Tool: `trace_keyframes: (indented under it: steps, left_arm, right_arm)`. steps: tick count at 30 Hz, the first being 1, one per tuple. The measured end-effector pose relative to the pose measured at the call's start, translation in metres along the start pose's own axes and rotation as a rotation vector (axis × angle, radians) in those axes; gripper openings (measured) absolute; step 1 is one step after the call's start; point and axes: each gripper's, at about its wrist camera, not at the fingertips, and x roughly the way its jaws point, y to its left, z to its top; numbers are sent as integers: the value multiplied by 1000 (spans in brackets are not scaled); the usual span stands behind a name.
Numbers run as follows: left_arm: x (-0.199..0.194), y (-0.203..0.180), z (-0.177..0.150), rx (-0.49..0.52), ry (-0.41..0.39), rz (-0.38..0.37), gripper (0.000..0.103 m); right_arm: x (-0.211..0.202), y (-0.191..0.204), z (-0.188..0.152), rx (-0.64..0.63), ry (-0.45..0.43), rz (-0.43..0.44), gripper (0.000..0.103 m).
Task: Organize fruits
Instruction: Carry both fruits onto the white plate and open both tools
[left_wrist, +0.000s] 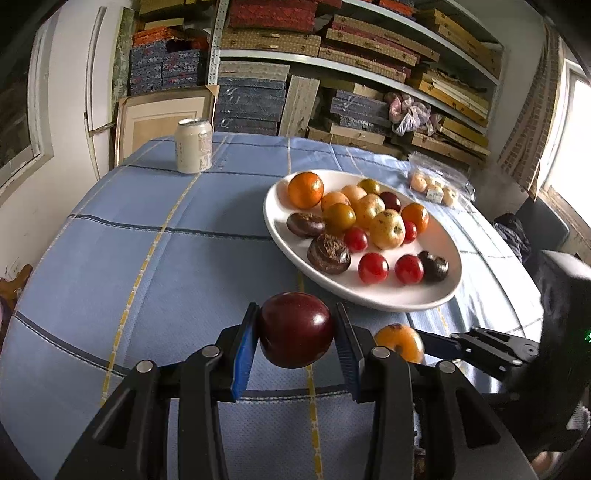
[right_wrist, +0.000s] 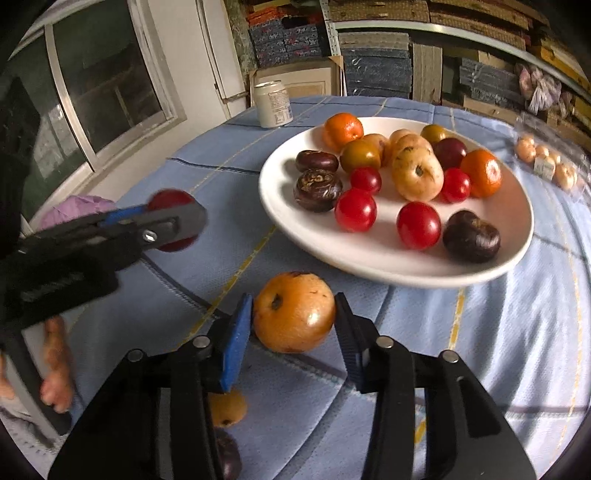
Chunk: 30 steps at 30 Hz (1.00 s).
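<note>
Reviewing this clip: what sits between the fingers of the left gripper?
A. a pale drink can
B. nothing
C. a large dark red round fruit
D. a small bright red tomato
C: the left gripper has its blue pads pressed on both sides of the large dark red round fruit, near the white oval plate.

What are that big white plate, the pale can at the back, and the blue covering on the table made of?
The white plate looks like glazed ceramic: smooth, glossy, with a thick rounded rim, though melamine is possible. The can seems thin metal, likely aluminium, with a matte cream printed coat and a shiny top rim. The blue table covering appears to be woven or quilted fabric, showing a fine textured weave and stitched stripes.
</note>
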Motion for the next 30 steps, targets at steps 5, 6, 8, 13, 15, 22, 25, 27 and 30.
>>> trace_keyframes:
  steps: [5,6,8,13,15,22,25,27,30]
  left_arm:
    - [4,-4,-5,22,7,18,40]
    - [2,-6,-6,28,1,17,40]
    - [-1,-12,-7,49,-13,26,40]
    - [-6,-35,18,78,-38,9,40]
    - [-2,-50,36,97,-51,10,40]
    - [43,-85,66,109,-43,-18,40]
    - [59,-88,66,126,-31,-8,40]
    - [70,-83,68,112,-14,-16,40]
    - [78,-75,68,97,2,-26,40]
  right_arm:
    - [-43,-11,-11,64,-89,41,44]
    - [-55,-17,-13,87,-123,42,44]
    - [-80,-30,-18,133,-191,24,44]
    - [-117,-68,-2,232,-283,9,44]
    - [-125,-85,32,257,-319,-1,44]
    - [-82,-104,69,285,-282,-7,44]
    - [-50,-111,69,277,-217,-20,44]
    - [-40,-115,69,274,-197,-33,44]
    - [-29,-119,67,280,-182,-41,44]
